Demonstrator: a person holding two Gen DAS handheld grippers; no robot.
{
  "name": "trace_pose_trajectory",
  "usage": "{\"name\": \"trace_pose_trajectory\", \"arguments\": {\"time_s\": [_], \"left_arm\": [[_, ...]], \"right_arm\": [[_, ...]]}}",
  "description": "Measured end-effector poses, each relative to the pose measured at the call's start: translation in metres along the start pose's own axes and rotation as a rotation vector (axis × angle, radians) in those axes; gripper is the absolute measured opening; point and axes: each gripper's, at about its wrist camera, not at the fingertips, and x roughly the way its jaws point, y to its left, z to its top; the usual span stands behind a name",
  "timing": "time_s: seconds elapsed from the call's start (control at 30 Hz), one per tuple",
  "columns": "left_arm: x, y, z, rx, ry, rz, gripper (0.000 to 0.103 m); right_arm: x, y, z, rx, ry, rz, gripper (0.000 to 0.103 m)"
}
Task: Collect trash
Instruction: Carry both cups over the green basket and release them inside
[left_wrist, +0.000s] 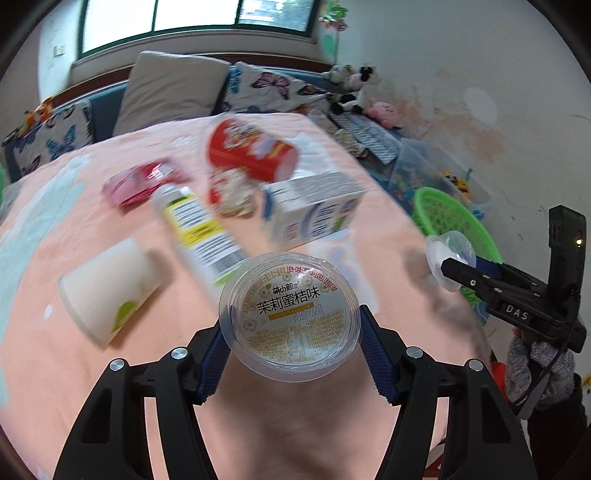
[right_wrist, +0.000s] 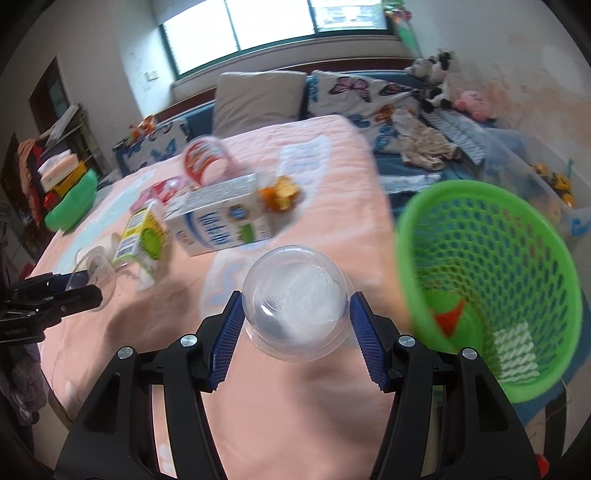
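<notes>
Sitting between left claw pads: jelly cup

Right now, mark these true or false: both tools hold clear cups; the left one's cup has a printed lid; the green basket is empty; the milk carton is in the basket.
1. Both tools hold clear cups: true, the left tool and the right tool.
2. The left cup has a printed lid: true.
3. The green basket is empty: false, scraps lie inside.
4. The milk carton is in the basket: false, it lies on the bed.
</notes>
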Motion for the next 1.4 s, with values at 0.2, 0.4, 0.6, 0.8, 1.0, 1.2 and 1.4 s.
{"name": "trace_pose_trajectory", "arguments": {"time_s": [0.2,0.4,0.6,0.8,1.0,1.2,1.4], "left_arm": [[0.015,-0.043,0.025,0.066,-0.001,-0.042,0.063],[0.034,-0.083,0.048,0.108,0.010,-0.088,0.063],[0.053,-0.127,0.068,0.172,0.021,-0.120,0.063],[0.071,-0.159,0.081,0.211,0.039,-0.141,0.063],[0.090,-0.186,0.090,0.238,0.058,-0.160,0.063],[0.104,-0.204,0.094,0.258,0.073,-0.168,0.063],[0.118,-0.215,0.095,0.269,0.089,-0.182,0.063]], "right_arm": [[-0.016,-0.042,0.001,0.064,-0.024,-0.067,0.059],[-0.023,-0.087,-0.003,0.119,-0.024,-0.138,0.059],[-0.022,-0.130,-0.012,0.183,-0.005,-0.193,0.059],[-0.019,-0.158,-0.021,0.232,0.009,-0.203,0.060],[-0.016,-0.171,-0.026,0.248,0.020,-0.202,0.060],[-0.018,-0.175,-0.029,0.259,0.011,-0.202,0.065],[-0.026,-0.177,-0.032,0.272,-0.002,-0.190,0.067]]}}
